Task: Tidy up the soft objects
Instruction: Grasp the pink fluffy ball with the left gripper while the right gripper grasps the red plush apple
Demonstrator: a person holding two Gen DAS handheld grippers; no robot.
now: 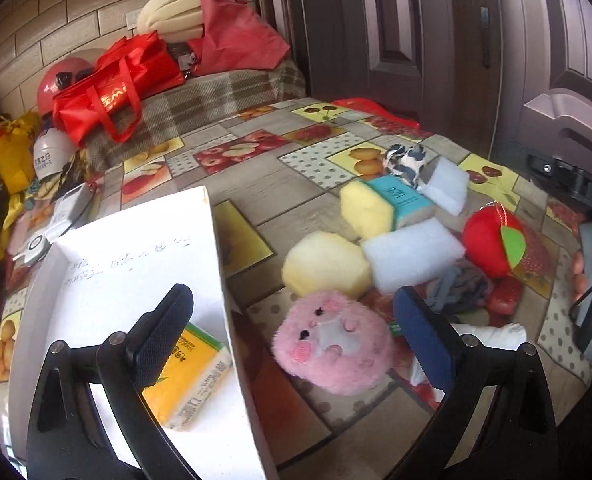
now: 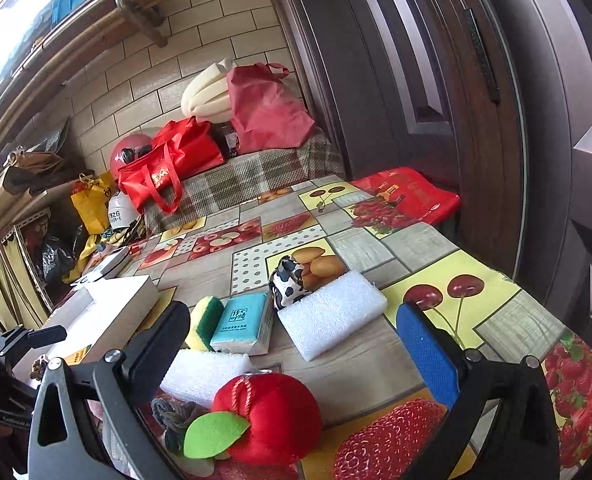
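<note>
My left gripper (image 1: 292,336) is open and empty, straddling the right wall of a white box (image 1: 216,264) that holds a yellow tissue pack (image 1: 194,380). A pink plush pig (image 1: 331,344) lies just right of the box, between the fingers. Beyond it lie a pale yellow sponge (image 1: 323,264), white foam blocks (image 1: 411,256), a yellow sponge (image 1: 365,208), a teal tissue pack (image 1: 401,198), a cow toy (image 1: 405,162) and grey yarn (image 1: 457,284). My right gripper (image 2: 292,344) is open and empty above a red plush apple (image 2: 268,416), which also shows in the left wrist view (image 1: 491,240).
The table (image 2: 355,356) has a fruit-print cloth. Red bags (image 1: 112,88), a red helmet (image 1: 54,84) and foam rolls (image 1: 172,12) sit on a checked bench behind. A dark door (image 2: 395,60) stands at the right. Small devices (image 1: 62,216) lie at the table's left edge.
</note>
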